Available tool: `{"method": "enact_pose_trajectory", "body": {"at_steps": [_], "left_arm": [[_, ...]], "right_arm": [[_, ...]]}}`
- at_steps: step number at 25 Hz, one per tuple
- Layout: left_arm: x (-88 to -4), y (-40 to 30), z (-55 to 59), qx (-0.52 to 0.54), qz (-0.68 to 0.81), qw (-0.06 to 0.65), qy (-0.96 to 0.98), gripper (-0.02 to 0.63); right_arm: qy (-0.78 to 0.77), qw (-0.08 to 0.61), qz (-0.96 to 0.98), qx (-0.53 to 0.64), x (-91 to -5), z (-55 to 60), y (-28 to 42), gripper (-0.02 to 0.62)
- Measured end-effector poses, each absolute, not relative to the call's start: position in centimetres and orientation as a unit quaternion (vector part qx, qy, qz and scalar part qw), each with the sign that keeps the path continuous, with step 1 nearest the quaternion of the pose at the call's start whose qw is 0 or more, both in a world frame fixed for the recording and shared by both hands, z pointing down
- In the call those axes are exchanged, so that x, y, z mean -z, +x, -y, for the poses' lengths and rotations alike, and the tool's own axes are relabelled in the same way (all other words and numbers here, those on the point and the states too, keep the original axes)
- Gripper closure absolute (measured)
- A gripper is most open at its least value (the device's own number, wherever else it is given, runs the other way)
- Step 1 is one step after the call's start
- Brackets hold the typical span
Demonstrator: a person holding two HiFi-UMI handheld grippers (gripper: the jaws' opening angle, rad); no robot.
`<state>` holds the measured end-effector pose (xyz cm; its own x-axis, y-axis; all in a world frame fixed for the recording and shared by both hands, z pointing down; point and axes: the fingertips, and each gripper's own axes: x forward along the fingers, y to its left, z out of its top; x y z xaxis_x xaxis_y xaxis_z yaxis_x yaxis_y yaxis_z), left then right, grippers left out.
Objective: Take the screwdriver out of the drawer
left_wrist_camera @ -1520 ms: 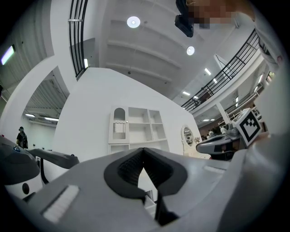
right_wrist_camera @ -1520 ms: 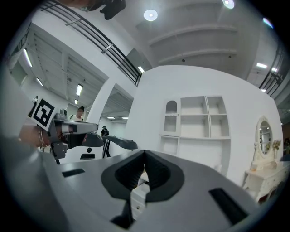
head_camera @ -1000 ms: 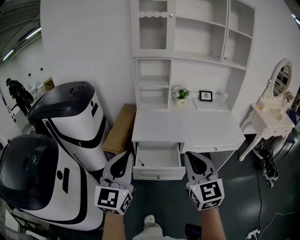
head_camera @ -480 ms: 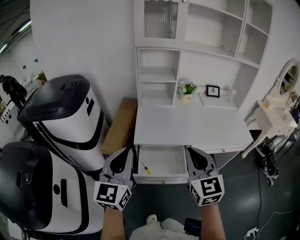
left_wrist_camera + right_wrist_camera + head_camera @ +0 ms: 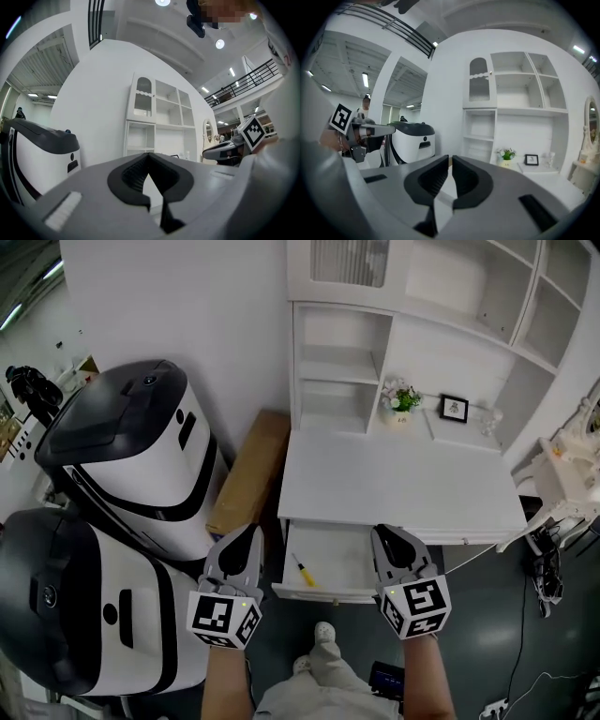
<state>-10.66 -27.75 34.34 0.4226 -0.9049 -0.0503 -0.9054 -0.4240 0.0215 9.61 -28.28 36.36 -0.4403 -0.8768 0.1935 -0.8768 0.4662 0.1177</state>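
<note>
A white desk (image 5: 403, 488) has its left drawer (image 5: 323, 592) pulled out. In the drawer lies a small screwdriver (image 5: 302, 570) with a yellow handle, near the left wall. My left gripper (image 5: 251, 532) hangs just left of the drawer's front corner, shut and empty; in the left gripper view its jaws (image 5: 149, 154) meet at the tips. My right gripper (image 5: 382, 532) hovers over the drawer's right front corner, also shut with nothing held (image 5: 451, 159). Both point level toward the desk, and neither touches the screwdriver.
Two big white-and-black machines (image 5: 131, 465) (image 5: 80, 615) stand at the left. A cardboard box (image 5: 248, 474) leans between them and the desk. On the desk's hutch (image 5: 342, 371) sit a plant (image 5: 403, 399) and a picture frame (image 5: 455, 407). A white vanity (image 5: 572, 460) is at the right.
The view has closed in on the desk. Both grippers moved forward and lower toward the open drawer, staying shut. The screwdriver shows more plainly in the drawer.
</note>
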Motion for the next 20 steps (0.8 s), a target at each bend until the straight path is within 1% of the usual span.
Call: {"method": "enact_pose_trajectory", "body": {"at_steps": [3, 4, 5, 6, 20], "left_arm": [[-35.8, -11.0, 29.3, -0.018, -0.546, -0.006, -0.837, 0.598], [-36.2, -11.0, 29.8, -0.015, -0.551, -0.009, -0.835, 0.598], [-36.7, -11.1, 30.3, -0.013, -0.555, -0.011, -0.832, 0.598], [-37.2, -11.1, 30.7, -0.009, -0.558, -0.014, -0.830, 0.598], [-46.6, -12.2, 33.7, 0.062, -0.574, -0.092, -0.811, 0.598]], "right_arm": [[0.493, 0.129, 0.860, -0.028, -38.6, 30.1, 8.8, 0.583], [0.484, 0.134, 0.864, -0.039, -39.5, 30.7, 8.5, 0.552], [0.476, 0.140, 0.867, -0.051, -40.3, 31.2, 8.2, 0.496], [0.469, 0.147, 0.869, -0.061, -41.2, 31.7, 8.0, 0.482], [0.375, 0.274, 0.866, -0.189, -56.1, 34.9, 3.2, 0.483]]}}
